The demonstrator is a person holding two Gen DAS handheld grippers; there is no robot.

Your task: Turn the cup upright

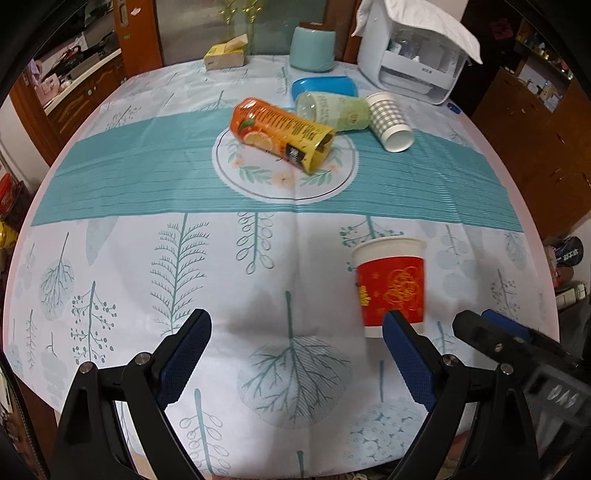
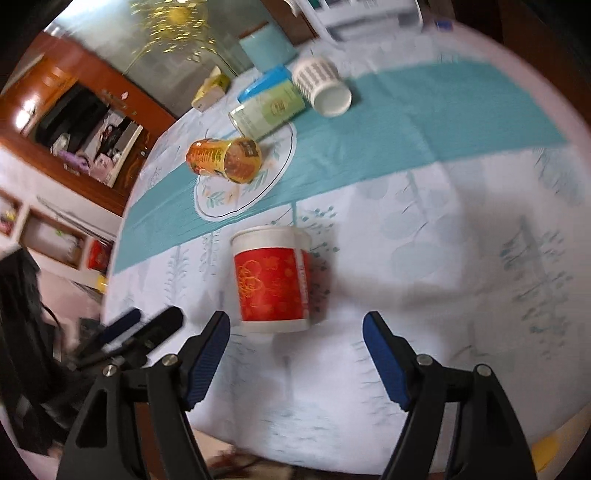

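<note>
A round desk (image 1: 110,206) under a leaf-print cloth stood amid brown wooden cabinets (image 1: 535,147), with a frosted glass door (image 1: 195,26) behind.

- The red cup (image 2: 272,281) stands upright on the table (image 2: 461,258), near its front edge, with its wide white rim up.
- The right gripper (image 2: 295,356) hangs just before the cup, jaws spread wide and holding nothing.
- The cup sits nearer the left finger than the right.
- The left gripper (image 2: 142,328) shows at the table's left edge, blurred.
- The orange cup (image 2: 223,159), green cup (image 2: 267,110) and checked cup (image 2: 321,85) lie on their sides toward the far edge.
</note>
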